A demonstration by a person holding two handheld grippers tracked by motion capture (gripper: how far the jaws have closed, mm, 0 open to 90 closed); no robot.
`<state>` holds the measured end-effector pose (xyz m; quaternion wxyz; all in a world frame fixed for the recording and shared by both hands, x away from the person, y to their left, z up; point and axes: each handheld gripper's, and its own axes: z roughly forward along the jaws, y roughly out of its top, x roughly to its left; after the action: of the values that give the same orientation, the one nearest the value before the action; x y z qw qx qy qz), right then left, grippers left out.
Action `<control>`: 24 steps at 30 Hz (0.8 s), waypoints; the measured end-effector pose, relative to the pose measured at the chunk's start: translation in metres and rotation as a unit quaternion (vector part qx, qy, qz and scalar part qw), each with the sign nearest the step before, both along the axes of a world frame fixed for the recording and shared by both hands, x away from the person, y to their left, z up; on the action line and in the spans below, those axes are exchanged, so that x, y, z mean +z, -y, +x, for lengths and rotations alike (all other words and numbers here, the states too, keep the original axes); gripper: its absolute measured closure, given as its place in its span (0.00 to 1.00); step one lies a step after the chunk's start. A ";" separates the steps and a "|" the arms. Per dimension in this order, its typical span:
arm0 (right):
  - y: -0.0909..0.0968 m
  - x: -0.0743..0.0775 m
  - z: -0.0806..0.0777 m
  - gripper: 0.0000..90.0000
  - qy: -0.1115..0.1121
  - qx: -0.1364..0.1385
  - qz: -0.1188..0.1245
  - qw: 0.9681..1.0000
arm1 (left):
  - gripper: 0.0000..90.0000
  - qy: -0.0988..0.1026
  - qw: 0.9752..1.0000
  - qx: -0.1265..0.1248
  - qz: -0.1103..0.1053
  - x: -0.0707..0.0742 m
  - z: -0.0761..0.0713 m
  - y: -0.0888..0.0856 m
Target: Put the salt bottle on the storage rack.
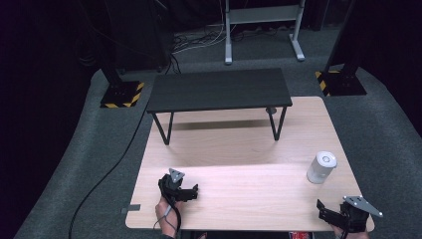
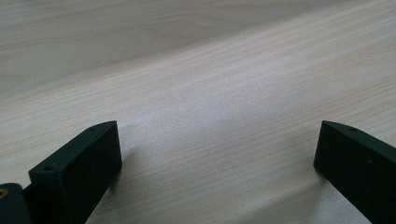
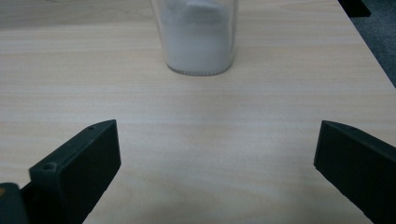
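two open grippers, one white jar, light wood table

from the high view first: light wood table (image 1: 239, 184) with a low black bench (image 1: 219, 89) standing across its far end, on thin black legs. the only loose thing on the table is a white jar (image 1: 321, 167), upright, sitting over at about 3 o'clock from the table's middle, near the right edge. the left gripper (image 1: 191, 191) is down at roughly 7 o'clock, low over the wood near the front edge, held in the person's left hand (image 1: 166, 214) with its cable looping below. the right gripper (image 1: 323, 211) is at the front right corner, around 5 o'clock, grey three-cornered plate on top. the jar is at about 12 o'clock from it, near but clearly apart.

left gripper view: both black jaws stand wide apart with bare wood grain between them, holding nothing. they look very close to the tabletop, can't tell if they're touching it.

right gripper view: same deal, jaws spread wide and gripping nothing. the jar (image 3: 198, 39) is dead ahead at 12 o'clock, clear glass with white stuff inside, its top cut off by the frame. the table's right edge shows at about 2 o'clock with grey carpet (image 3: 378, 37) past it.
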<state>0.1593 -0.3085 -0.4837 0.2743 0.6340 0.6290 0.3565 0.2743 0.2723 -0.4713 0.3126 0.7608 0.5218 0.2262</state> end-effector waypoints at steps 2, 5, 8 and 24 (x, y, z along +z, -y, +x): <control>-0.001 0.000 0.004 0.00 0.001 0.003 0.000 1.000 | 0.00 0.000 1.000 0.001 -0.001 0.000 0.000 0.000; -0.005 0.001 0.017 0.00 0.002 0.012 -0.005 1.000 | 0.00 0.000 1.000 0.000 0.000 0.000 0.000 0.000; -0.010 0.003 0.032 0.00 0.002 0.018 -0.014 1.000 | 0.00 0.000 1.000 0.000 0.000 0.000 0.000 0.000; -0.027 0.005 0.088 0.00 0.029 -0.003 -0.028 0.999 | 0.00 0.001 1.000 0.000 0.001 0.000 -0.001 0.001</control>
<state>0.2475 -0.2813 -0.4783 0.3111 0.6172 0.6287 0.3563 0.2738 0.2718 -0.4715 0.3128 0.7609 0.5209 0.2278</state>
